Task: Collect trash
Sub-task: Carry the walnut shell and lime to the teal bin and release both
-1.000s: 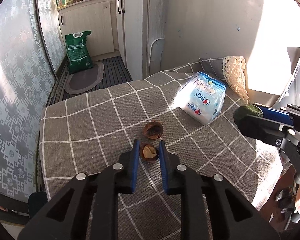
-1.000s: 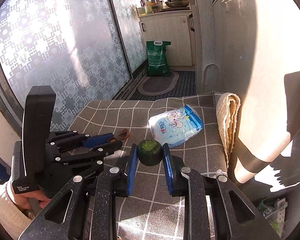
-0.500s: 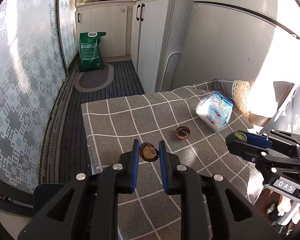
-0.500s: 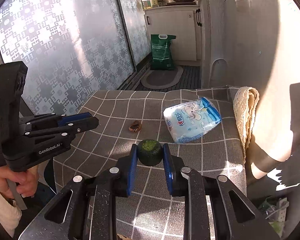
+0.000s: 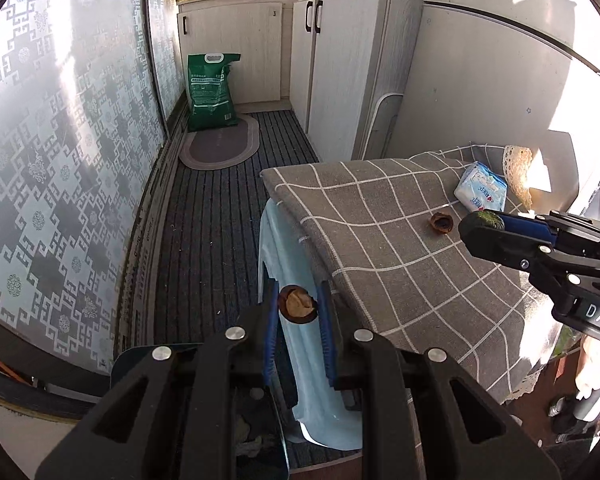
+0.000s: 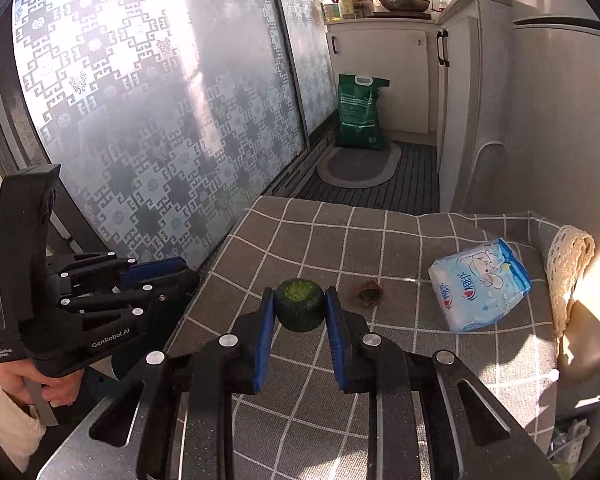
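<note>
My left gripper point(image 5: 298, 300) is shut on a brown shell half point(image 5: 296, 307) and holds it in the air past the left edge of the table point(image 5: 380, 248), which wears a grey checked cloth. Below it sits a dark bin point(image 5: 256, 432) with scraps inside. A second brown shell point(image 5: 442, 224) point(image 6: 368, 292) lies on the cloth. My right gripper point(image 6: 300, 304) is shut on a round green rind piece point(image 6: 300, 312) above the cloth; it also shows in the left wrist view, right gripper point(image 5: 482, 224). The left gripper point(image 6: 180, 270) appears at the left of the right wrist view.
A blue-white packet point(image 6: 480, 284) and a rolled cream lace cloth point(image 6: 568, 264) lie at the table's far right. A pale blue plastic piece point(image 5: 312, 380) hangs under the table's edge. A green bag point(image 5: 212, 88), oval mat point(image 5: 220, 148), white cabinets point(image 5: 332, 60) and patterned glass door point(image 5: 60, 160) border the floor.
My left gripper has carried its shell off the cloth and out past the table's left edge, over the bin. My right gripper has shifted leftward over the table with the green piece held.
</note>
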`<state>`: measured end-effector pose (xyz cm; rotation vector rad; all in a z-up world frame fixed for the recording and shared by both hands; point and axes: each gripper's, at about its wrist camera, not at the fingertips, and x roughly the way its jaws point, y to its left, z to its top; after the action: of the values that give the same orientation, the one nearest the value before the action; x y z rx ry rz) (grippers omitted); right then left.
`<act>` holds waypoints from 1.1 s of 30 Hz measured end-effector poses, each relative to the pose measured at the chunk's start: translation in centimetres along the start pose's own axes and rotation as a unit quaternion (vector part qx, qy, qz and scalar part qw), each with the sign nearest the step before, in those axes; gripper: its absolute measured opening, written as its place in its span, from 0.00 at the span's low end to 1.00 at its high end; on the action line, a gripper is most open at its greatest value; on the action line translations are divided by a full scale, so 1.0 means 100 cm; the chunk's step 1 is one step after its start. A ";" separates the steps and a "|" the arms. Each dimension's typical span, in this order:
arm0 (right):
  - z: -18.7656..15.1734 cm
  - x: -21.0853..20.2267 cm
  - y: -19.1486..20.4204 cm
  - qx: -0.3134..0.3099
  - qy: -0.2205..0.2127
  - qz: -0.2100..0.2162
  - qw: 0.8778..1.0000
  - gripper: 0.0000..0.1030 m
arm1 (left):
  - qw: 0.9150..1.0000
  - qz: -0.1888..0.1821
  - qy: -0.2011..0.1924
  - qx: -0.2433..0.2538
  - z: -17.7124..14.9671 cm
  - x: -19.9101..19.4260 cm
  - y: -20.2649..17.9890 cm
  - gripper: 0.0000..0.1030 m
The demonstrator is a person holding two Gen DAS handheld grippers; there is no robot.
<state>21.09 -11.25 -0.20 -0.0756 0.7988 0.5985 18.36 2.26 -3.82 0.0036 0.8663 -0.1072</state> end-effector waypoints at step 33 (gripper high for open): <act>0.025 0.067 0.120 -0.051 0.020 0.069 0.996 0.24 | 0.985 0.036 0.167 0.009 -0.102 0.038 0.109 0.20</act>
<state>20.00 2.66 -1.19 -0.1270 0.8167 0.7703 14.03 13.20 -13.76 0.0717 1.1993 -0.0479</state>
